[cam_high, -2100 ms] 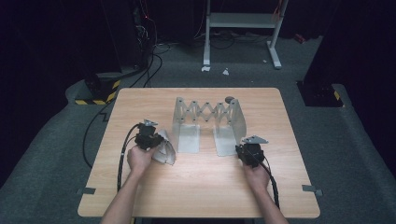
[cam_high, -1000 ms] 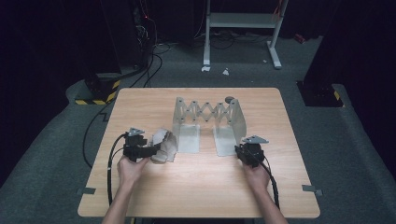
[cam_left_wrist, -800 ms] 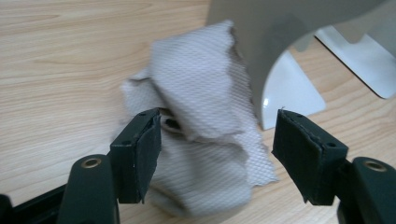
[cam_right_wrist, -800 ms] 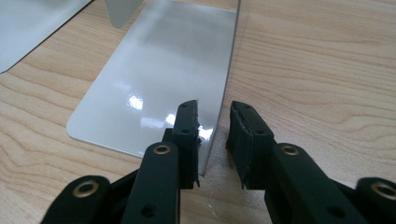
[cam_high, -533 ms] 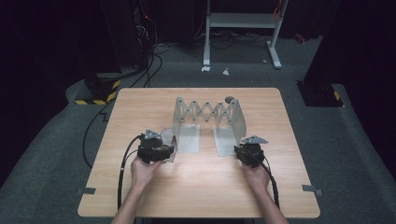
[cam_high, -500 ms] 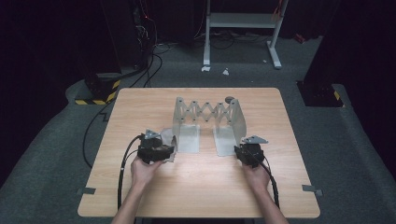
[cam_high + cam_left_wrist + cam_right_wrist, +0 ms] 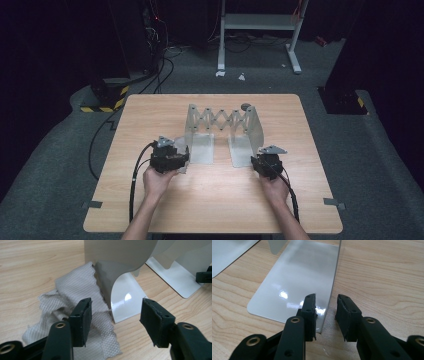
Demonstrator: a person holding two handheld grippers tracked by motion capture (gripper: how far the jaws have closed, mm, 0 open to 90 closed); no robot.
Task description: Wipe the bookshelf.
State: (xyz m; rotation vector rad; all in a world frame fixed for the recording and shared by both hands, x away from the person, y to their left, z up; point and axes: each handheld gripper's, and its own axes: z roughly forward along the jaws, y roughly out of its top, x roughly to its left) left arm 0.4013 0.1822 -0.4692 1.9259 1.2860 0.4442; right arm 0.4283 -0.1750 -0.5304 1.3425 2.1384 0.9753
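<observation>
The extendable metal bookend rack (image 7: 222,131) stands at the middle of the counter (image 7: 150,115), its scissor lattice running left to right along the far side and its two flat foot plates reaching toward the near edge. A crumpled grey cloth (image 7: 75,307) lies on the counter against the left foot plate (image 7: 125,302), just at its outer left edge.

The left tool (image 7: 115,312) hangs over the near corner of that plate, released: its jaws have just been closing in but press on nothing, the left jaw above the cloth and the right jaw above bare wood, with the plate's corner and the cloth's edge in the gap between them. From here the cloth lies slightly left and ahead of the tool, so it looks like a small shift left and down would put the fabric squarely in the bite.

The right tool (image 7: 325,312) sits at the near end of the right upright panel (image 7: 334,282), jaws straddling the thin sheet edge-on, one on each side. A sliver of gap shows at each pad, so I judge it not clamped, only bracketing the panel.

The left hand (image 7: 157,181) is clearly the nearer one to the cloth; the right seems placed to steady the rack
</observation>
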